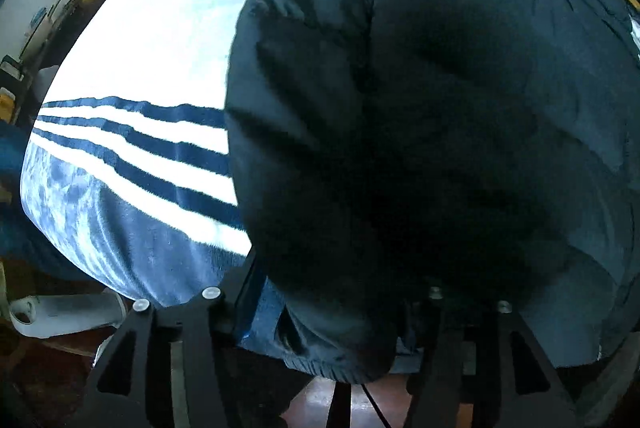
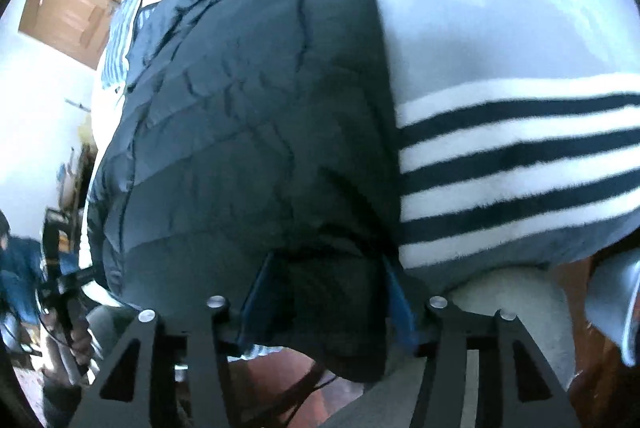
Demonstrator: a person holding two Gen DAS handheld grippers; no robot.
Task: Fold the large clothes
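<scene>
A dark navy quilted puffer jacket (image 1: 420, 107) lies on a bed covered by a white and blue striped blanket (image 1: 152, 75). In the left wrist view its near hem droops over the bed edge and fills the space between my left gripper's (image 1: 332, 320) blue-padded fingers (image 1: 250, 304); the right finger is hidden under the fabric. In the right wrist view the jacket (image 2: 248, 131) fills the middle, and its near edge sits between my right gripper's (image 2: 324, 304) blue pads (image 2: 256, 300), which stand on either side of the fabric.
The striped blanket (image 2: 512, 155) extends right of the jacket. A wooden door (image 2: 72, 7) and white wall stand far left. A white appliance (image 1: 64, 312) sits on the brown floor (image 1: 320, 400) at lower left. A person in blue (image 2: 16, 268) is at the left edge.
</scene>
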